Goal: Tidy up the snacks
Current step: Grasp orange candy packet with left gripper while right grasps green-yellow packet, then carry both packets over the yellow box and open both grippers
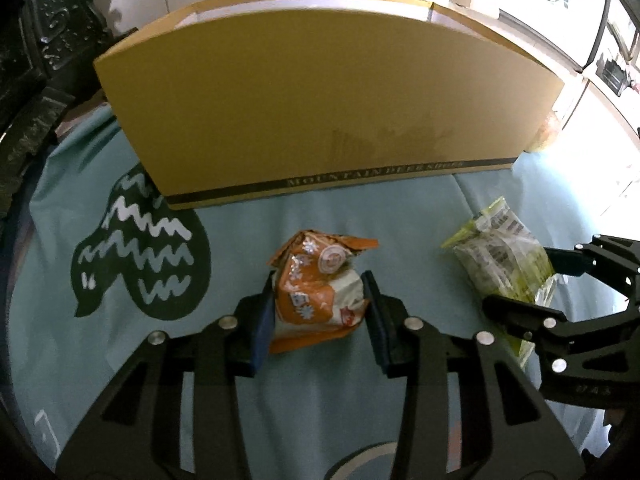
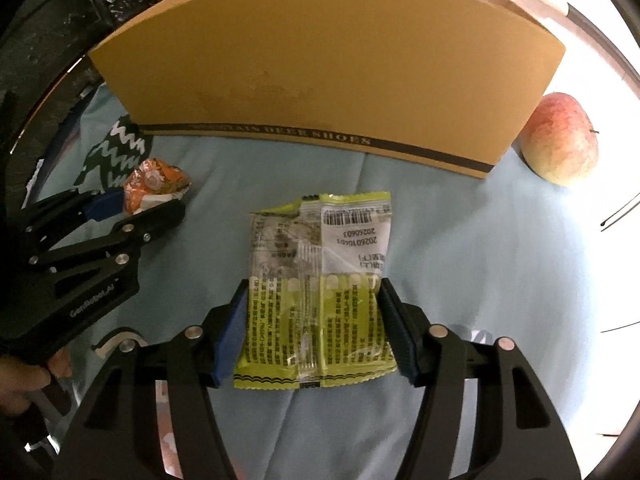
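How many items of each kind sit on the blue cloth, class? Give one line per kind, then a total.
Snack packets: 2, the orange packet and the green packet
Apple: 1
Cardboard box: 1
Total: 4

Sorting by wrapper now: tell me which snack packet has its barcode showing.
The flat green packet, held between the right gripper's jaws; a barcode label shows near its top. The crumpled orange packet in the left gripper shows none.
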Motion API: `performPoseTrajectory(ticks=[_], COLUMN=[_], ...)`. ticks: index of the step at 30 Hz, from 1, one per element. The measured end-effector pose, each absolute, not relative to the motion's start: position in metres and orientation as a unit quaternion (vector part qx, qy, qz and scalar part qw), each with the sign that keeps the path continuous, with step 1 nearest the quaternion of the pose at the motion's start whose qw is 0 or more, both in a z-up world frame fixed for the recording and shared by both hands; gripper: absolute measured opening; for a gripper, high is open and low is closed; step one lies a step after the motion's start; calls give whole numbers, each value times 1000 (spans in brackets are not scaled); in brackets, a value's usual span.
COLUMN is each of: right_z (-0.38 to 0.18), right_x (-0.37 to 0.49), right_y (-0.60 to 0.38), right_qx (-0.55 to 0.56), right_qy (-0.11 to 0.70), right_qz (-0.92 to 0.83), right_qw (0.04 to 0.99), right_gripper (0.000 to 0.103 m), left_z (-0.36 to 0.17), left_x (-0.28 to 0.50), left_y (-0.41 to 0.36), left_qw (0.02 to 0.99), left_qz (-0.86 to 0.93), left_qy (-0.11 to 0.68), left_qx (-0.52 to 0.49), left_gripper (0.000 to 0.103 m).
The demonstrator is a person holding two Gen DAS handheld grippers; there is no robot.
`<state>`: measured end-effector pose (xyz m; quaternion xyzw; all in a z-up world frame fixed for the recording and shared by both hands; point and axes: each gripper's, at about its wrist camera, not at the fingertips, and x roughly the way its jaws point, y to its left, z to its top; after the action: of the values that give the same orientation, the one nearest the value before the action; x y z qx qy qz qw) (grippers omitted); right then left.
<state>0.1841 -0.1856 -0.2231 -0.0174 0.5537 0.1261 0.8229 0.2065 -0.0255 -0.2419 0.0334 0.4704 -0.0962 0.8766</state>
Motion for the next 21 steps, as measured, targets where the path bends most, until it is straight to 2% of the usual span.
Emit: performPoseTrajectory(ticks=[21], right_z=[-172], right_x=[133], right_y=[-189], right_qx=[-3], right_qy=[516], right_qz=[142], right_qw=[845], right_gripper=[63], left_z=[-186], left_x=[171], left_y=[-11], left_qw=[891], left_qz=[-85], left_qy=[446], left_qx=[21], left_gripper=[41])
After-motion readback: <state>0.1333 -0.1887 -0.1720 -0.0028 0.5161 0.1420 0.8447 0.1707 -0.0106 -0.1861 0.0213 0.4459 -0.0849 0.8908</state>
